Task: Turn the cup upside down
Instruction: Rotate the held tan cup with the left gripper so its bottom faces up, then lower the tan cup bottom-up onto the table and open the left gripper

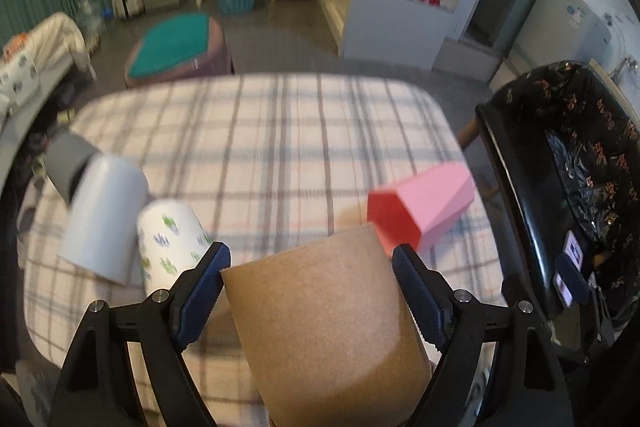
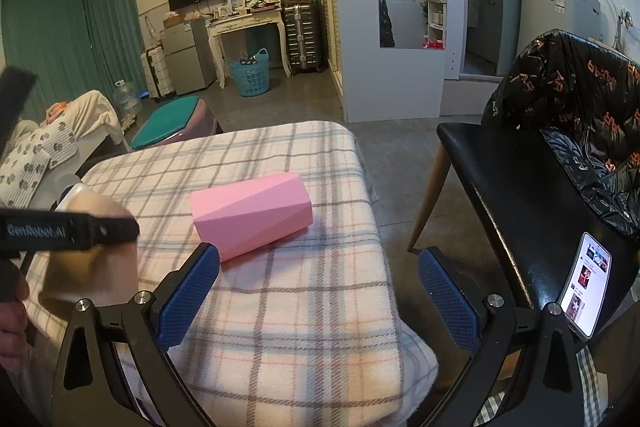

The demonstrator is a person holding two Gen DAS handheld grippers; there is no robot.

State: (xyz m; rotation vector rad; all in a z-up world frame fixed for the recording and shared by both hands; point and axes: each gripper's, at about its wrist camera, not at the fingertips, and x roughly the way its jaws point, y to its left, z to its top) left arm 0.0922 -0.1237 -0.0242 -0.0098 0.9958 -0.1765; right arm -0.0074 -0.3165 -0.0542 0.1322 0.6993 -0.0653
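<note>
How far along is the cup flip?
Done: the left gripper has its fingers on either side of the brown paper cup; the grasp looks made. In hand: the cup is up off the plaid cloth, tilted, image blurred as if mid-motion. Left: finish the turn and set it down. Right gripper is open, idle near the pink cup lying on its side.

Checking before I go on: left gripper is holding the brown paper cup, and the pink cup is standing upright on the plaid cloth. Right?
Not quite. The left gripper does hold the brown paper cup, but the pink cup is lying on its side on the plaid cloth, not upright. The right wrist view shows it most clearly.
</note>
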